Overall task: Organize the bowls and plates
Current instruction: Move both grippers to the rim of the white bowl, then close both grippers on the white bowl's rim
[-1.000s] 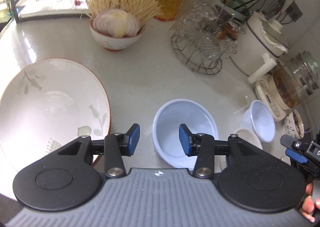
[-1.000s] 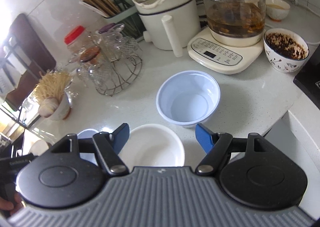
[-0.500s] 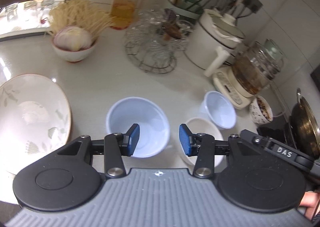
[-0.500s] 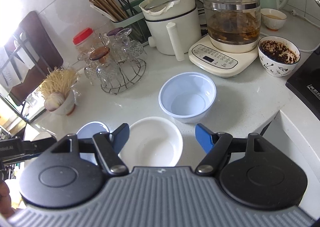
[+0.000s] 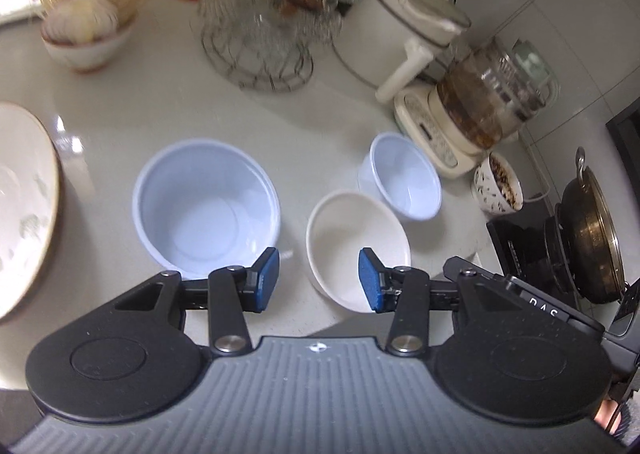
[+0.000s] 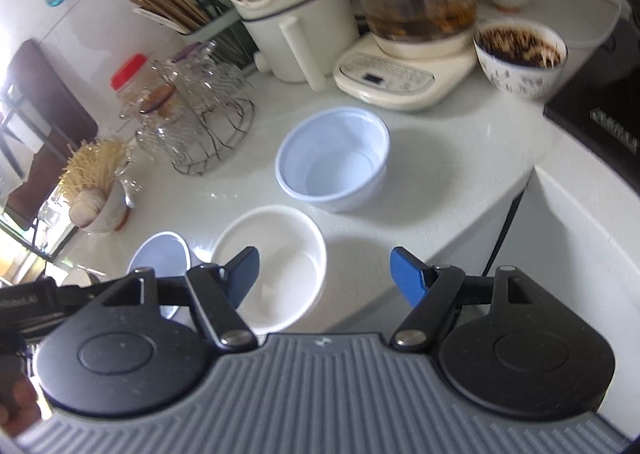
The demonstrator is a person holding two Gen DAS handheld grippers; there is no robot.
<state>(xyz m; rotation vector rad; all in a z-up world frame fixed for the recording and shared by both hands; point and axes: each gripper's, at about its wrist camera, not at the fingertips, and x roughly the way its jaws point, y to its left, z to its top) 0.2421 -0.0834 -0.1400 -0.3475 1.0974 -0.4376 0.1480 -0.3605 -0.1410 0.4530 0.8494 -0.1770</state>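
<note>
A large pale-blue bowl (image 5: 206, 205) stands on the white counter beside a white bowl (image 5: 356, 244) and a smaller pale-blue bowl (image 5: 404, 181). A big floral plate (image 5: 24, 209) lies at the left edge. My left gripper (image 5: 318, 280) is open and empty, above the near rim of the white bowl. In the right wrist view the white bowl (image 6: 276, 260) sits at the left finger, the smaller blue bowl (image 6: 334, 157) lies beyond it and the large blue bowl (image 6: 160, 254) is partly hidden. My right gripper (image 6: 324, 276) is open and empty.
A wire rack of glasses (image 5: 260, 33), a white cooker (image 5: 404, 25), a glass kettle on its base (image 5: 480, 109), a bowl of dark bits (image 5: 498, 189) and a bowl of noodles and onion (image 5: 86, 29) line the back. A stove with a pot (image 5: 588, 230) is at the right. The counter edge drops off (image 6: 500, 209).
My left gripper has swung right, from over the large blue bowl to over the white bowl. My right gripper has moved closer to the bowls and tilted down.
</note>
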